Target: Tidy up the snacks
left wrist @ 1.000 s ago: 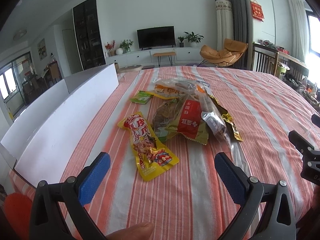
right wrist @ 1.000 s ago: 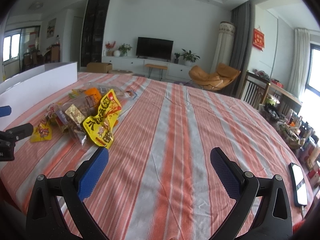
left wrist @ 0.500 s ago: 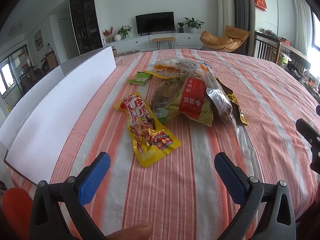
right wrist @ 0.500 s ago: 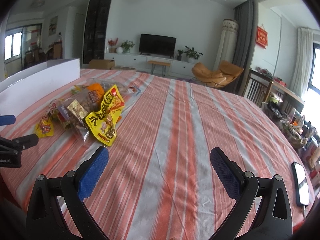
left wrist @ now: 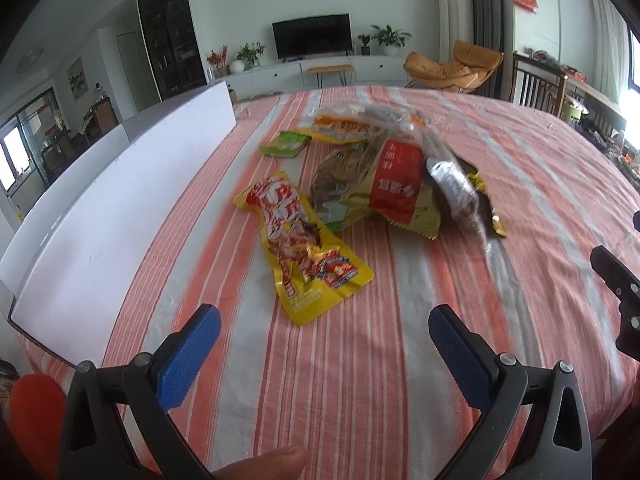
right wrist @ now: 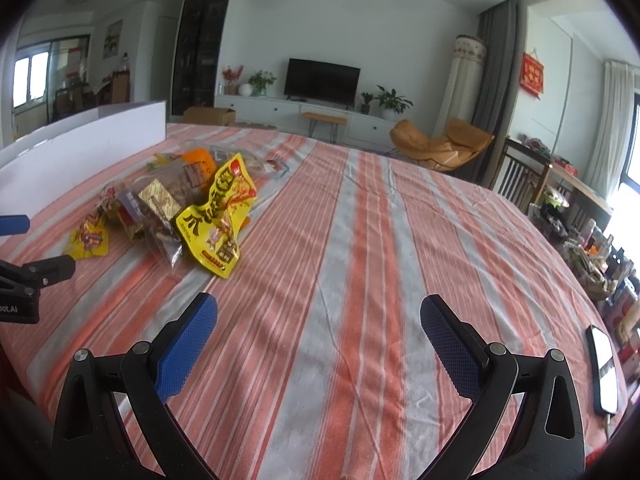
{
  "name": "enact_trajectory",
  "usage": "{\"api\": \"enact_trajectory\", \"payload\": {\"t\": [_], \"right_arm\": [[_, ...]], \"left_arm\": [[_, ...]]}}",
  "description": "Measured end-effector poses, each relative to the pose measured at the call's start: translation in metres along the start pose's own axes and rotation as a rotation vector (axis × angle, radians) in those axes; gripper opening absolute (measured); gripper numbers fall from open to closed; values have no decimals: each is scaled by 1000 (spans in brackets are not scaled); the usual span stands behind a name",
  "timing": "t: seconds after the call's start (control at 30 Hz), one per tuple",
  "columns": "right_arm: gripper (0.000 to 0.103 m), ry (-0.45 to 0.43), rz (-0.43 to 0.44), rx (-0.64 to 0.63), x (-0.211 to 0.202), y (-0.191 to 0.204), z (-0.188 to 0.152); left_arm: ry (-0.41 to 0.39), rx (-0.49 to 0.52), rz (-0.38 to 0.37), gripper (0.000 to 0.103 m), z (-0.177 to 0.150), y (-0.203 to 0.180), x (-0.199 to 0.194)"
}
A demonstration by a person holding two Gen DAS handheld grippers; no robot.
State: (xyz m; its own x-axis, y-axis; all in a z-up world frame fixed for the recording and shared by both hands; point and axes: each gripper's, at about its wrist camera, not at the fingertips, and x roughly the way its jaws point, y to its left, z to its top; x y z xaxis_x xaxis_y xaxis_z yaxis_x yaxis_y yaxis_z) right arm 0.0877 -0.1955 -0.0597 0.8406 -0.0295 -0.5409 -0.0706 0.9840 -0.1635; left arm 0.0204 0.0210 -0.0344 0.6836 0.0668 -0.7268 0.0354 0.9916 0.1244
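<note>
Hovering low over the striped cloth (left wrist: 360, 380), the left gripper (left wrist: 324, 326) is gaping wide and empty, with the yellow packet (left wrist: 300, 240) lying just ahead, its long axis running away and slightly leftward. Behind it the snack pile (left wrist: 396, 184) is sprawling toward the white box (left wrist: 120, 208) on the left. The right gripper (right wrist: 318, 316), also spread and empty, is sitting farther off, facing open cloth; the pile (right wrist: 188, 208) is lying to its left.
</note>
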Motion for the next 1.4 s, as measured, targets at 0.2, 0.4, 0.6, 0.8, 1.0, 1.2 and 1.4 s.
{"api": "enact_trajectory", "payload": {"t": [0.2, 0.4, 0.6, 0.8, 1.0, 1.2, 1.4], "right_arm": [[102, 54, 35, 3, 11, 1, -5], [102, 135, 65, 21, 26, 0, -12], [102, 181, 86, 13, 32, 3, -16], [102, 210, 88, 7, 35, 4, -18], [102, 230, 97, 10, 37, 3, -20], [102, 241, 116, 28, 40, 2, -20], [102, 273, 168, 86, 46, -6, -21]], "left_arm": [[80, -41, -36, 103, -2, 11, 15], [168, -47, -71, 103, -8, 12, 31], [179, -51, -89, 103, -9, 9, 36], [176, -60, -103, 103, -9, 10, 38], [176, -56, -109, 103, -9, 11, 39], [215, -24, -141, 103, -1, 16, 45], [200, -204, -314, 103, 27, 64, 40]]}}
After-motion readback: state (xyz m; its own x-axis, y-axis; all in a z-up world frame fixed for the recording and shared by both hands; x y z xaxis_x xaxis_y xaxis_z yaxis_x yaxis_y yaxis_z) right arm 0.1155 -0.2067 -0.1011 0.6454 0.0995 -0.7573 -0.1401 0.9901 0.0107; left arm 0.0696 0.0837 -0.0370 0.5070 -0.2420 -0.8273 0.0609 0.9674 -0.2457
